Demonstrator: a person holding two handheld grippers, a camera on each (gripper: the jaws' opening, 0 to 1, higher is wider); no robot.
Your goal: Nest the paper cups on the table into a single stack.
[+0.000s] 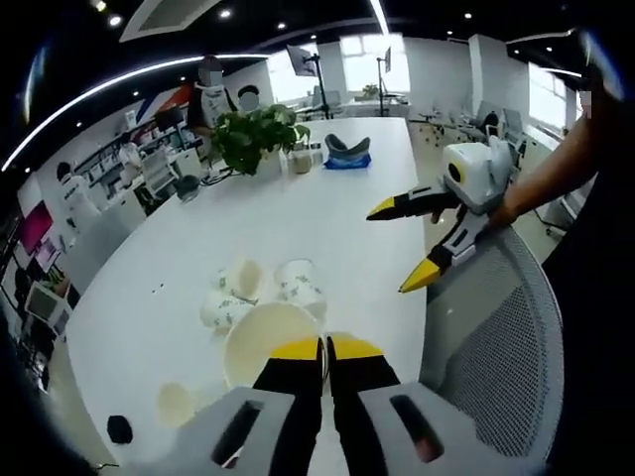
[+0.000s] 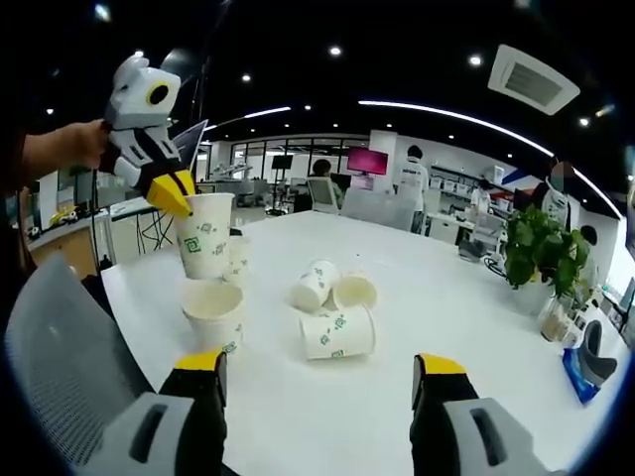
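**Held cup sits above and just off the upright cup: line it up, then lower**

You are working at a long white table (image 2: 476,397) with a grey mesh chair back (image 1: 496,347) at its near edge. From the right gripper view, three cups lie on their sides in a loose cluster (image 2: 334,302) towards the middle of the table, with the nearest one (image 2: 337,333) pointing its mouth to the left. Left of them an upright cup (image 2: 214,311) stands open-mouthed near the table's edge.

Your left gripper (image 2: 171,193) has its jaws pinched on the rim of a lifted cup (image 2: 204,234), which hangs mouth up, long axis close to vertical, directly over the upright cup but apparently a little towards the far side. A second cup looks to be tucked behind it; I cannot tell if they are nested. That vertical alignment is what the next move turns on: bring the held cup's base squarely over the open mouth below before lowering.

Your right gripper (image 2: 317,372) hovers low near the table's edge with jaws spread wide, holding nothing. It is the nearer one to the tipped cups.
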